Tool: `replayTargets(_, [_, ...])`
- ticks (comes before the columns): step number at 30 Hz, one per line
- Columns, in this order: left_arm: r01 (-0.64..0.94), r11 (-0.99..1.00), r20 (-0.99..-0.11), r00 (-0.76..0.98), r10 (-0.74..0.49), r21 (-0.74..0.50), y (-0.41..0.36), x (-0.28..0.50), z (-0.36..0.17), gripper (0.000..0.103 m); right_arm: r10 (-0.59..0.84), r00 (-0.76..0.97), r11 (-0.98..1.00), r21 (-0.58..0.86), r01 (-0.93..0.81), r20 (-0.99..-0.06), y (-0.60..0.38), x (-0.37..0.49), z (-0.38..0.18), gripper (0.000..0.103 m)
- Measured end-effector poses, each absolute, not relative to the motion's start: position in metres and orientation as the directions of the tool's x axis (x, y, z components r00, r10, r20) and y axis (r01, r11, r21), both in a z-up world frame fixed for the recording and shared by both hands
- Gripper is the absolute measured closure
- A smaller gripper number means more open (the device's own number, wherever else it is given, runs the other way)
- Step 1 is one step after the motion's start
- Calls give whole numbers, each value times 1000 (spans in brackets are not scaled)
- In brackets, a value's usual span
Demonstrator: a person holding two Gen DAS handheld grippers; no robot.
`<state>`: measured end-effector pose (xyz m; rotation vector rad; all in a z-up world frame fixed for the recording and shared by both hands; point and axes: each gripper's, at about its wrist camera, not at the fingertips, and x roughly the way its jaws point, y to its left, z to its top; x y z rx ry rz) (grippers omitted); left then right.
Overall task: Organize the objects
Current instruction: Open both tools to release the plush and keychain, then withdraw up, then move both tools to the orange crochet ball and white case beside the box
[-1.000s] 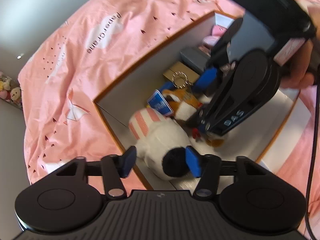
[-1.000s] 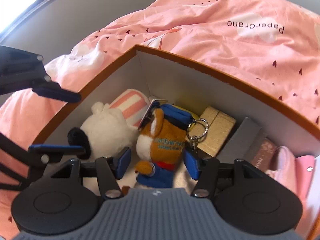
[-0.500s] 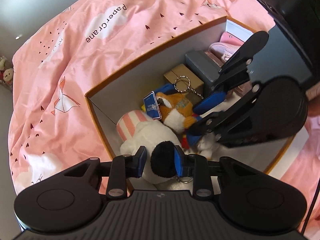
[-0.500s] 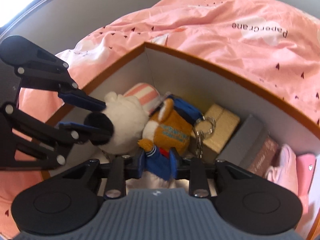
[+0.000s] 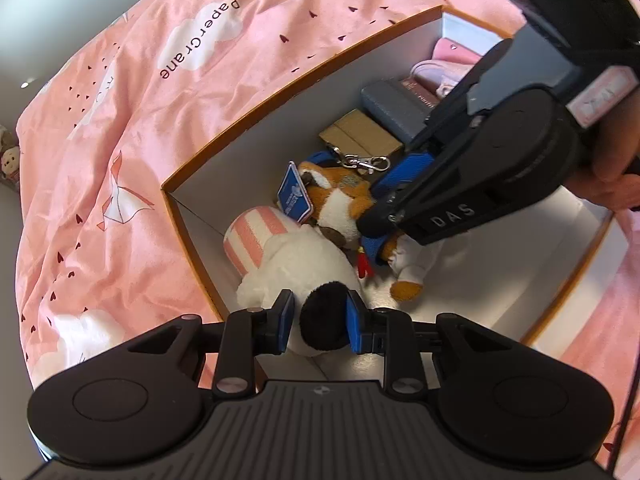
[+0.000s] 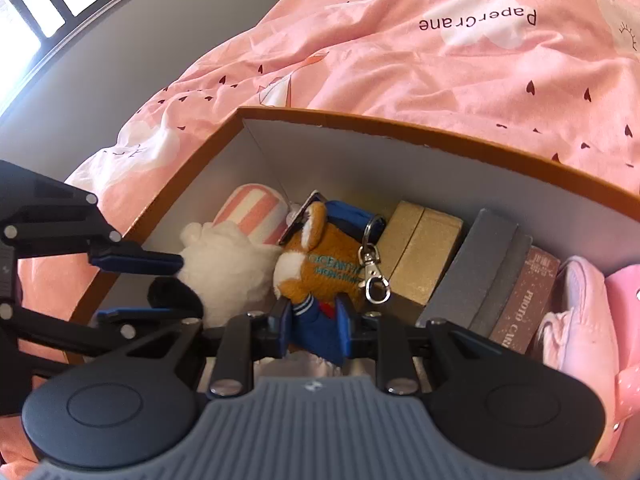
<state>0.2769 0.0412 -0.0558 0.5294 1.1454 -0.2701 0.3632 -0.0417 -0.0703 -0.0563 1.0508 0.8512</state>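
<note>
While both plush toys lie in the box (image 6: 360, 120), each is gripped.
Left hand-held gripper (image 5: 318, 320) clamps the white plush's black ear (image 5: 324, 316); right hand-held gripper (image 6: 314, 330) clamps the orange plush (image 6: 320, 276).

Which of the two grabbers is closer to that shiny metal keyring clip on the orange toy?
Right. The right gripper pinches the orange plush toy just below the metal clip. The left gripper is farther away, clamped on the white plush toy's black ear.

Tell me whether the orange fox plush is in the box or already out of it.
In. The orange fox plush lies inside the box, between the white plush and tan box, with the right gripper closed on it.
</note>
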Motion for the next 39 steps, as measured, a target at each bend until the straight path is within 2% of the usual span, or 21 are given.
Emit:
replayTargets(4, [462, 832, -902, 420, 99, 306, 36, 278, -61, 69, 567, 236, 693, 302, -655, -789, -36, 357, -68, 77])
replayTargets(6, [464, 826, -898, 427, 107, 319, 33, 276, -62, 66, 556, 240, 697, 289, -656, -795, -34, 356, -67, 73])
replayTargets(7, [465, 825, -896, 432, 106, 322, 33, 275, -60, 64, 551, 244, 700, 283, -656, -798, -36, 355, -66, 70])
replayTargets(9, [454, 828, -886, 453, 103, 329, 36, 272, -58, 51, 547, 254, 704, 274, -655, -798, -38, 352, -62, 70])
replayTargets(10, [447, 836, -885, 456, 93, 318, 39, 272, -57, 51, 547, 260, 706, 271, -654, -795, -40, 350, -60, 70])
replayTargets(18, [379, 891, -838, 546, 3, 250, 49, 252, -29, 51, 550, 371, 720, 200, -664, -748, -60, 322, -24, 65])
replayTargets(23, [341, 914, -747, 661, -66, 220, 40, 217, 7, 51, 553, 473, 752, 165, -639, -686, -81, 290, 4, 65])
replayTargets(26, [307, 933, -686, 720, -98, 189, 35, 192, 26, 51, 570, 525, 757, 156, -634, -632, -96, 265, 20, 60])
replayTargets(30, [218, 969, -617, 781, -99, 120, 31, 164, 38, 51, 565, 602, 782, 134, -608, -564, -116, 226, 34, 57])
replayTargets(36, [129, 991, -612, 787, -74, 46, 16, 129, 21, 51, 506, 685, 834, 96, -543, -524, -140, 177, 24, 57])
replayTargets(39, [145, 987, -667, 729, -151, -65, 15, 117, 1, 53, 473, 694, 852, 80, -518, -543, -149, 158, 11, 57])
